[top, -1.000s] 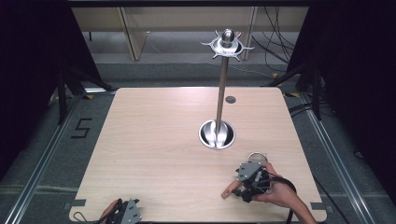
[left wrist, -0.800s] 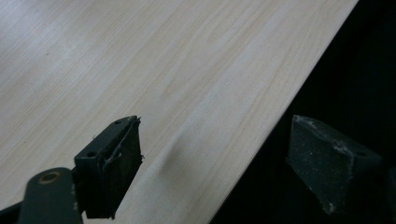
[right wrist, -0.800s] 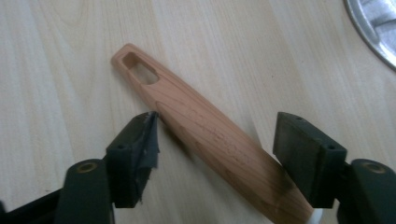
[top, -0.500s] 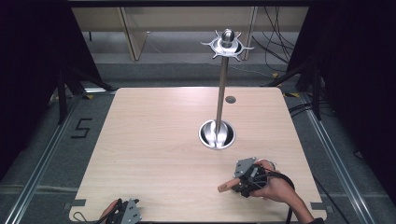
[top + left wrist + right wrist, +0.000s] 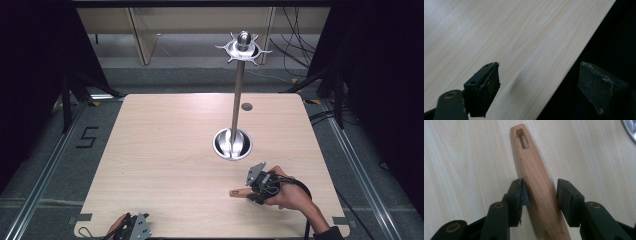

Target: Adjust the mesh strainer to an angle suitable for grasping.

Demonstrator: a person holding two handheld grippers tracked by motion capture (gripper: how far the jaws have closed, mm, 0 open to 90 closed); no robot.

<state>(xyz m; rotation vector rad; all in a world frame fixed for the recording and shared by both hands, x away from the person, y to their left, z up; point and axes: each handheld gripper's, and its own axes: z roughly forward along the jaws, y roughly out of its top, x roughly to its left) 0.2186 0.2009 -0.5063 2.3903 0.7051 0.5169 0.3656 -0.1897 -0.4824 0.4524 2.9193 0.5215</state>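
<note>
Right gripper view: wooden handle (image 5: 539, 185) flat on the table (image 5: 461, 157), between the right gripper (image 5: 541, 195) jaws, which stand close on both sides; whether they pinch it I cannot tell. Near the metal stand (image 5: 232, 144). Left gripper (image 5: 539, 87): jaws wide apart, holding nothing, at the table's edge.

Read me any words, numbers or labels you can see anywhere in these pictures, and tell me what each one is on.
"5": a dark mark on the grey floor left of the table, in the high view.
No writing shows on the table, the metal stand, the wooden handle or either gripper.
</note>
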